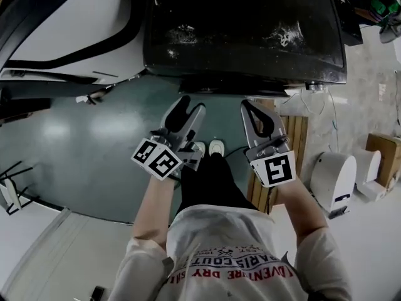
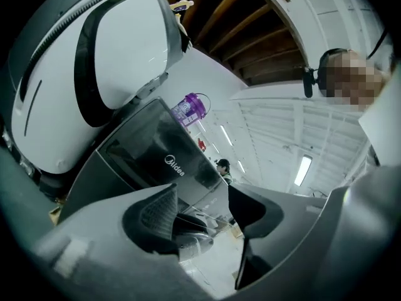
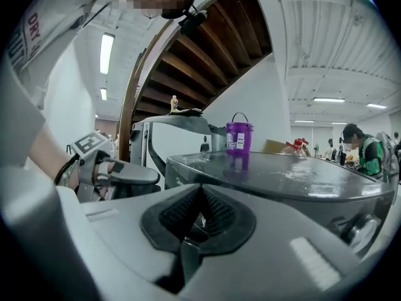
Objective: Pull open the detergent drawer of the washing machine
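White red-printed T-shirt [image 1: 219, 237], black trousers [image 1: 210, 180], white shoes [image 1: 216, 147]; grey left claw [image 1: 189, 108] and right claw [image 1: 250, 105] bear black-and-white marker cubes [image 1: 156, 158].

You face one washing machine [image 1: 244, 30] with one purple jug [image 3: 240, 137] on top. You hold two grippers, the left gripper [image 1: 191, 104] and the right gripper [image 1: 250, 108]. Two white shoes [image 1: 216, 147] show below.
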A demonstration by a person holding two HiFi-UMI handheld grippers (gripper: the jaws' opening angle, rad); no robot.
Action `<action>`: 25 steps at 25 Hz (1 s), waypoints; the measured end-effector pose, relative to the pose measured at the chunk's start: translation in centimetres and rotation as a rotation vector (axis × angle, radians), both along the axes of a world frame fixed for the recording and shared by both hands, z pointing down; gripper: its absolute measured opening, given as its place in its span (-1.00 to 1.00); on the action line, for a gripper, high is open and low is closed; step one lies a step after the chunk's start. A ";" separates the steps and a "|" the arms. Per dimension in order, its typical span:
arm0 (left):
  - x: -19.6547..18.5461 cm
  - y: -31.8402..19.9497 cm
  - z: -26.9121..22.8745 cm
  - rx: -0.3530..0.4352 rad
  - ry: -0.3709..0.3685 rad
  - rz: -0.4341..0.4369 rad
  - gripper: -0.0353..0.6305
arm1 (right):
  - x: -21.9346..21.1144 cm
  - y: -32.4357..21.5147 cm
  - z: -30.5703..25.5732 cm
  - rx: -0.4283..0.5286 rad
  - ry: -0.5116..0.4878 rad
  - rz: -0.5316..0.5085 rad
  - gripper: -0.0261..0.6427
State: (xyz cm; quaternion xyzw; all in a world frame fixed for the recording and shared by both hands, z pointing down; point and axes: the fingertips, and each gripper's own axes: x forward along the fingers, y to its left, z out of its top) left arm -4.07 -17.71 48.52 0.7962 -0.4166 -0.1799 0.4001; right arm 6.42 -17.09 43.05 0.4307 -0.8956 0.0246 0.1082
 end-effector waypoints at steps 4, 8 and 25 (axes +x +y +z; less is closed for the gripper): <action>-0.3 -1.9 2.6 -0.028 0.156 -0.054 -0.12 | -0.4 -0.9 2.9 -0.001 0.002 -0.023 -0.92; -0.8 -3.7 3.2 -0.020 0.393 -0.099 -0.10 | -1.1 -1.4 5.3 -0.017 -0.007 -0.034 -0.92; -0.8 -7.2 3.2 0.134 0.616 -0.106 0.04 | -1.8 -2.2 9.4 -0.068 -0.006 -0.056 -0.92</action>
